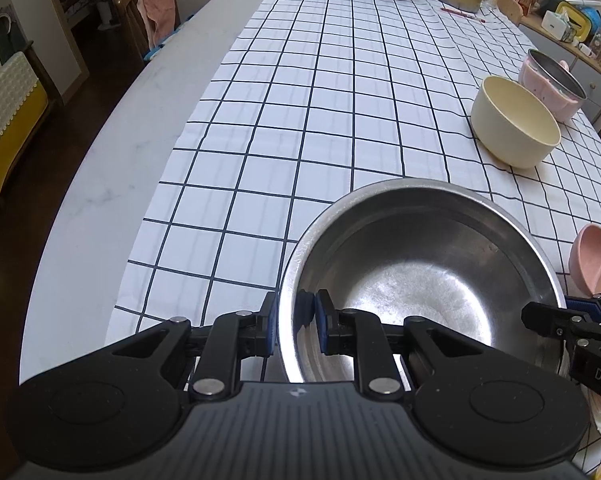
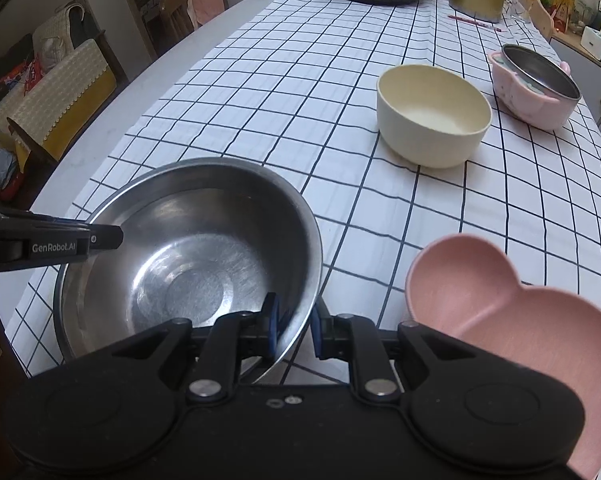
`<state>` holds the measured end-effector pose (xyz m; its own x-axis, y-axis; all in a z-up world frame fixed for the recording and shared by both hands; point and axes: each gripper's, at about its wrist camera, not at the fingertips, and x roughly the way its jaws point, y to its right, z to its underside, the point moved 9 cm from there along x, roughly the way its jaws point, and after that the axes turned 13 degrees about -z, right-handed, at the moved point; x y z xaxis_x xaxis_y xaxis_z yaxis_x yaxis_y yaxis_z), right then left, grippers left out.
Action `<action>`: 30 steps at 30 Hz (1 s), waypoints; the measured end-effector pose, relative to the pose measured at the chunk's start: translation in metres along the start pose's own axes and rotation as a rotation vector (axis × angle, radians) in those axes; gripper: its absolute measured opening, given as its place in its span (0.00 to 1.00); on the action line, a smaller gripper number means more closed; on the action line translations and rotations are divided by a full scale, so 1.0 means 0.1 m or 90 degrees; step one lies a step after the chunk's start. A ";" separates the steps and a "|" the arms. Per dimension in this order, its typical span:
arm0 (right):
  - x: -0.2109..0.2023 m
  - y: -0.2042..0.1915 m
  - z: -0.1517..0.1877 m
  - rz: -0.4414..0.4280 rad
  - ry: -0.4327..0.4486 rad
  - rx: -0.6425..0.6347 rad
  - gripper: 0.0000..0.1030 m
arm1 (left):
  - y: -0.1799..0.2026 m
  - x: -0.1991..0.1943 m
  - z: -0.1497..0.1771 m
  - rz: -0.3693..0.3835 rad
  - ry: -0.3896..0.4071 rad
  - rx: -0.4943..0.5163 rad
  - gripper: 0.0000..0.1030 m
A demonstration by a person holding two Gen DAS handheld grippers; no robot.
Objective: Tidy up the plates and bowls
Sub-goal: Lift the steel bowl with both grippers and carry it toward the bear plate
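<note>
Steel bowl (image 1: 420, 280) is pinched at opposite rims by our left gripper (image 1: 296, 320) and right gripper (image 2: 294, 330); only the right view shows the pink dish (image 2: 520, 320) whole, cut off elsewhere.

We see our left gripper (image 1: 296, 320) and right gripper (image 2: 296, 330) as matte black, with ribbed bodies, round silver rivets on jointed linkages, and blue pads lining the jaws. White "GenRobot.AI" lettering marks one side.

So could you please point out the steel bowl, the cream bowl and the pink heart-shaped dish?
steel bowl (image 2: 188, 264): right wrist view, inner base.
cream bowl (image 2: 432, 120): right wrist view, inside floor.
pink heart-shaped dish (image 2: 500, 312): right wrist view, inner surface.
</note>
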<state>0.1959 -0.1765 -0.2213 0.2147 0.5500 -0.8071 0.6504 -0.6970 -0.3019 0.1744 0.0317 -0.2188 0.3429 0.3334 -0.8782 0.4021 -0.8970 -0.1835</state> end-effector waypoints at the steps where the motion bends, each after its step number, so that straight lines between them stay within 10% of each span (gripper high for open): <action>1: 0.01 0.00 0.00 0.001 0.001 -0.003 0.17 | 0.00 0.00 0.00 0.000 0.000 -0.001 0.17; 30: -0.21 -0.07 -0.04 -0.005 0.019 -0.017 0.33 | -0.10 -0.14 0.02 -0.018 0.017 -0.012 0.19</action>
<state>0.1897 -0.1816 -0.2009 0.2317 0.5692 -0.7889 0.6707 -0.6808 -0.2942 0.1636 0.0357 -0.2053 0.3530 0.3667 -0.8607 0.4283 -0.8813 -0.1998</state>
